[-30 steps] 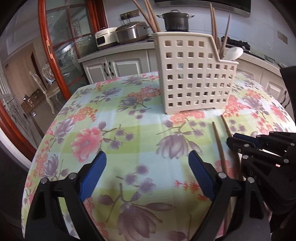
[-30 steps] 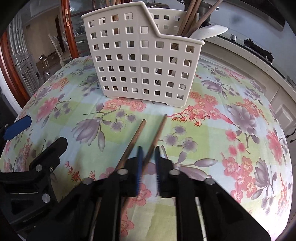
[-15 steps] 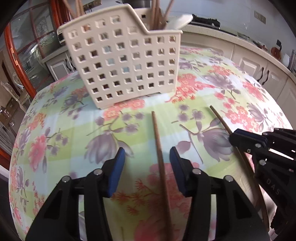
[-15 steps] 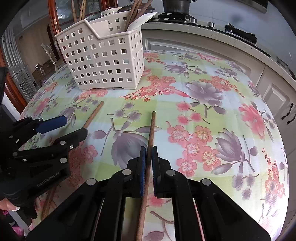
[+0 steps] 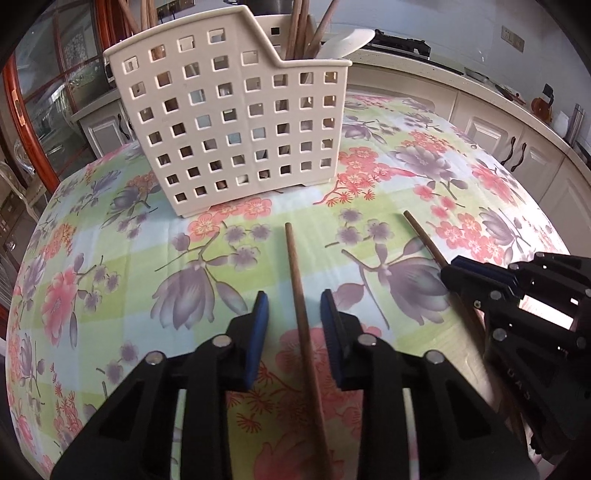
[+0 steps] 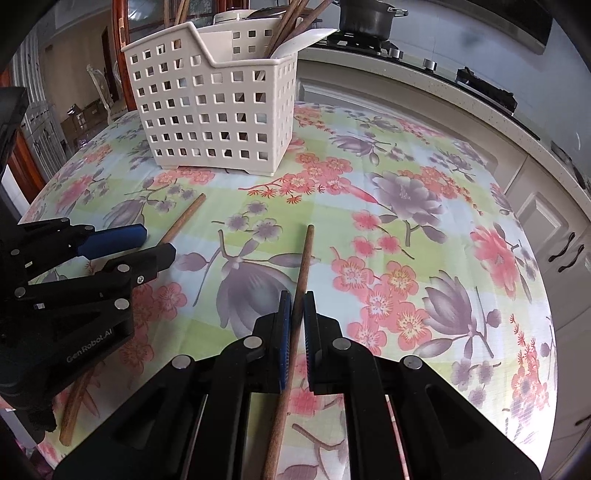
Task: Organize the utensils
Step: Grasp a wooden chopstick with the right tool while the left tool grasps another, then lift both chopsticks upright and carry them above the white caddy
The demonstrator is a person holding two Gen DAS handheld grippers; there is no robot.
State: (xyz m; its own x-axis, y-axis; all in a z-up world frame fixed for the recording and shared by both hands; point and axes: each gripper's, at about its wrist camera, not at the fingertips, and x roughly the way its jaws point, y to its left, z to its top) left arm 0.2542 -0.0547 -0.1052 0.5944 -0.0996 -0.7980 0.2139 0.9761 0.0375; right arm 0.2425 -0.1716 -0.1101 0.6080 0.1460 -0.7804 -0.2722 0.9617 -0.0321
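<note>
A: Where do the chopsticks lie, taking the white utensil basket [image 5: 236, 122] as the mark?

B: Both lie on the flowered tablecloth [image 5: 110, 266] on the near side of the basket, well apart from each other, tips pointing toward it. The left chopstick [image 5: 301, 306] runs between the pads of the left gripper [image 5: 294, 308]; the right chopstick [image 6: 295, 317] runs between those of the right gripper [image 6: 294, 308].

A: And the tongs?

B: The right pair is pressed together on its chopstick, blue pads tight against the wood. The left pair is closing, with its chopstick in the gap; a sliver of cloth shows on either side, so the pads are not pressing yet.

A: Any writing?

B: On the left gripper's black body, seen from the right wrist, white letters read "GenRobot.AI". On the right gripper's body, seen from the left wrist, only "DAS" can be made out.

A: What stands in the basket?

B: More wooden chopsticks [image 6: 291, 18] and a white spoon [image 5: 345, 42], upright in its far compartment.
</note>
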